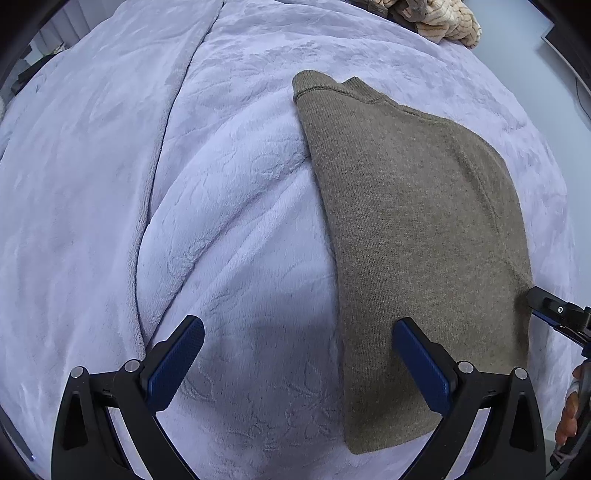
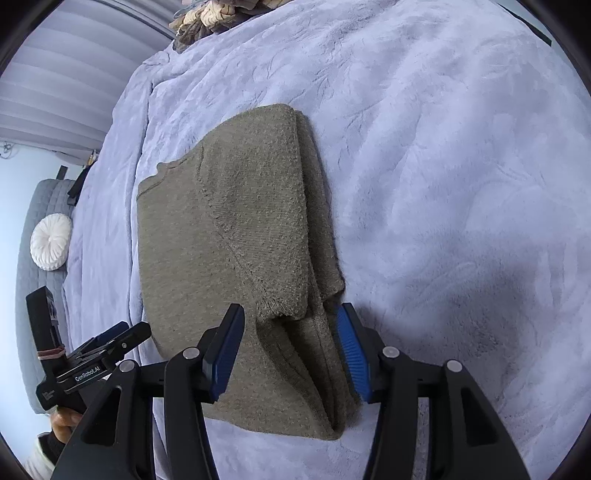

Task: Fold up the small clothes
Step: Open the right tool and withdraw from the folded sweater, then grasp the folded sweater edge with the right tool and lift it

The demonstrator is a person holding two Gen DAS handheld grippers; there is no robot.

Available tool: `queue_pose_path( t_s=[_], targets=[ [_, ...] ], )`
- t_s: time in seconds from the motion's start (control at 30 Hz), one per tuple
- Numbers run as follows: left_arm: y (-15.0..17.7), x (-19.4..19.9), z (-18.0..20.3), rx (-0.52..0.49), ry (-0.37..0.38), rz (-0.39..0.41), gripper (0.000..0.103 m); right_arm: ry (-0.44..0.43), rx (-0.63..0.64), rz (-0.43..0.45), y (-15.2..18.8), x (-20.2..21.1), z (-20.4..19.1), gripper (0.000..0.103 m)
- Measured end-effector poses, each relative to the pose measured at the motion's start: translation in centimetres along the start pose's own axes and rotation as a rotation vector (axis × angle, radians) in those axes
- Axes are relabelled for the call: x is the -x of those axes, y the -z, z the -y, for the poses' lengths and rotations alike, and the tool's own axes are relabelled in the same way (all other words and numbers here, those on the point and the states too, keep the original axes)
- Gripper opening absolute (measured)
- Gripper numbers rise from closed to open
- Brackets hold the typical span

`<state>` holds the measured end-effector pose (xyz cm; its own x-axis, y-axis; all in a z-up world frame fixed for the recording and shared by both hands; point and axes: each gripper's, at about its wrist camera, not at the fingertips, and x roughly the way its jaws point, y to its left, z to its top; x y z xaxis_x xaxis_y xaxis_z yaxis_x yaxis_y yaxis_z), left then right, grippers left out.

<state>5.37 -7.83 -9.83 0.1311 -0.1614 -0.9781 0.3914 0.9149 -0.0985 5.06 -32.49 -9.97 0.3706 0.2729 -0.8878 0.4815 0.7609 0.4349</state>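
A folded olive-brown sweater is laid flat on a pale lilac blanket. Its collar end is seen toward the top of the left wrist view, its hem near the bottom. Only in the right wrist view are the stacked folded layers along its right edge shown, with a sleeve seam running down the top layer and the cloth bunched into ridges near the hem. A fine ribbed knit with a slightly fuzzy nap is seen in both views.

The left gripper is held wide open above the sweater's left hem edge; one blue ridged pad is over the knit, the other over bare blanket, and nothing is pressed. The right gripper is partly open astride the bunched right edge; the pads stand just beside the cloth, and no squeeze on it can be made out. Each gripper is also caught at the margin of the other's view, with a hand around a handle.

The blanket is plush, embossed with a leafy pattern, and creased by one long fold. At its far end a heap of beige and brown clothes is piled. Only in the right view are a grey quilted headboard, a round white pleated cushion and pale striped blinds shown.
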Motion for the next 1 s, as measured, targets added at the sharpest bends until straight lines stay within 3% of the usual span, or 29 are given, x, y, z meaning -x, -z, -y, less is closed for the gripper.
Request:
queue_pose_path(
  t_s=[0.13, 0.23, 0.33, 0.53, 0.8, 0.93, 1.0],
  targets=[
    [-0.6, 0.0, -0.3, 0.018, 0.057, 0.008, 0.103, -0.017, -0.017, -0.006, -0.4, -0.3, 0.5, 0.057],
    [-1.5, -0.3, -0.9, 0.064, 0.098, 0.005, 0.103, -0.041, -0.028, 0.0, -1.2, -0.4, 0.9, 0.065],
    [-2.5, -1.2, -1.0, 0.092, 0.116, -0.008, 0.103, -0.08, -0.044, 0.001, -2.1, -0.6, 1.5, 0.066],
    [-4.0, -3.5, 0.2, 0.093, 0.265, -0.048, 0.103, -0.153, -0.054, -0.051, -4.3, -2.6, 2.7, 0.073],
    [-4.7, -5.6, 2.1, 0.092, 0.336, -0.065, 0.103, -0.241, -0.004, -0.156, -5.9, -5.9, 2.5, 0.079],
    [-5.2, -5.6, 4.3, 0.025, 0.368, -0.053, 0.103, -0.316, 0.07, -0.196, -6.3, -7.1, 0.2, 0.079],
    [-5.1, -5.8, 5.3, -0.01, 0.334, -0.053, 0.103, -0.334, 0.097, -0.205, -6.4, -7.9, -0.7, 0.079]
  ],
)
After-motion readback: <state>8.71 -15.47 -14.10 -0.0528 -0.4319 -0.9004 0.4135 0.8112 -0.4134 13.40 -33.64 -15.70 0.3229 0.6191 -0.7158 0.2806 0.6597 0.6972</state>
